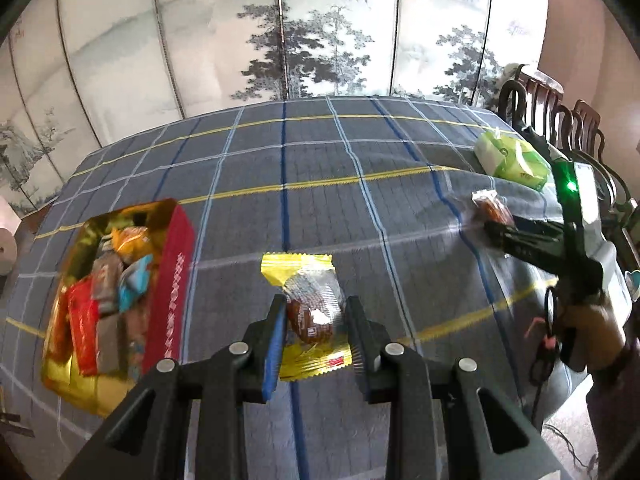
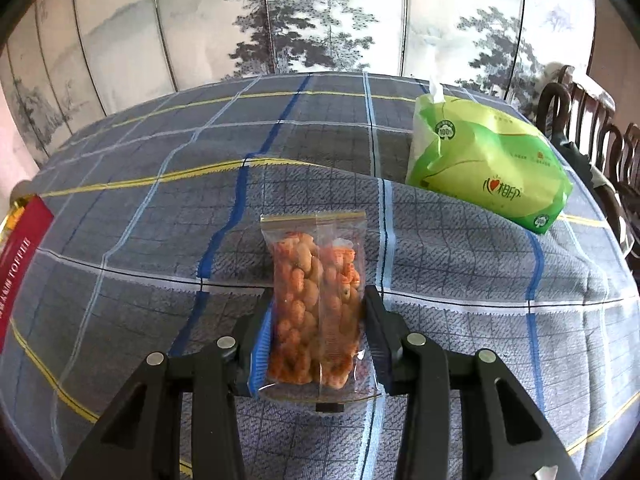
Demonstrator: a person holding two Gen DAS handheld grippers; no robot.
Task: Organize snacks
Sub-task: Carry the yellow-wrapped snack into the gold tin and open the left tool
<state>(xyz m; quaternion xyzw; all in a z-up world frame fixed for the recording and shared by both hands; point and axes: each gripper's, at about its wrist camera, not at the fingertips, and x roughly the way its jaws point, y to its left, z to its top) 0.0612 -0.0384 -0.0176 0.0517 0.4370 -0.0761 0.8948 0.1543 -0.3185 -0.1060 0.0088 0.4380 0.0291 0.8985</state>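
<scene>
My left gripper (image 1: 316,312) is shut on a yellow-edged clear packet (image 1: 304,276) with a brown cake inside, held over the checked tablecloth (image 1: 320,184). To its left stands a red and gold box (image 1: 176,280), open and filled with several wrapped snacks. My right gripper (image 2: 319,298) is shut on a clear bag of orange coated nuts (image 2: 316,256). In the left wrist view that right gripper (image 1: 496,228) shows at the right edge in a person's hand, with the nut bag (image 1: 490,210) at its tip. The box's red wall (image 2: 20,264) shows at the far left of the right wrist view.
A green tissue pack (image 2: 488,164) lies at the back right of the table, also visible as the green pack (image 1: 512,156). Dark wooden chairs (image 1: 560,112) stand along the right side. A painted folding screen (image 1: 320,32) closes off the back. A white paper roll (image 1: 6,232) sits far left.
</scene>
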